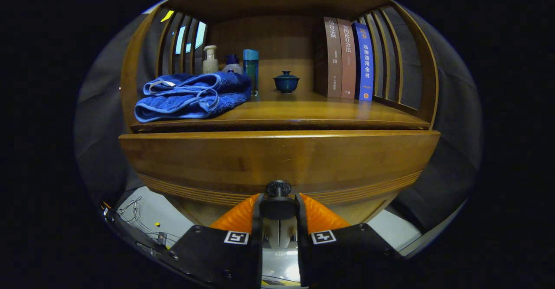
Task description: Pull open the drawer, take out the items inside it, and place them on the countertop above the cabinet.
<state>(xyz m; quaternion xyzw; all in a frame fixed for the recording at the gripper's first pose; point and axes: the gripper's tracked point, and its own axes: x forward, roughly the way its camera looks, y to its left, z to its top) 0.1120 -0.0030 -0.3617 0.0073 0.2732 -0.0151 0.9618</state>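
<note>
The wooden drawer front (277,159) stands slightly out from the cabinet, a dark gap showing along its top edge. Its round black knob (278,198) sits between my two orange fingers (236,215), and both press on it. My gripper (278,206) is shut on that knob. The countertop (303,109) lies just above the drawer. What lies inside the drawer is hidden.
On the countertop, a folded blue towel (190,96) lies at the left. Behind it stand a pump bottle (210,60), a small white bottle (233,65) and a teal tumbler (251,70). A dark lidded cup (286,82) sits mid-back; three books (347,59) stand at the right.
</note>
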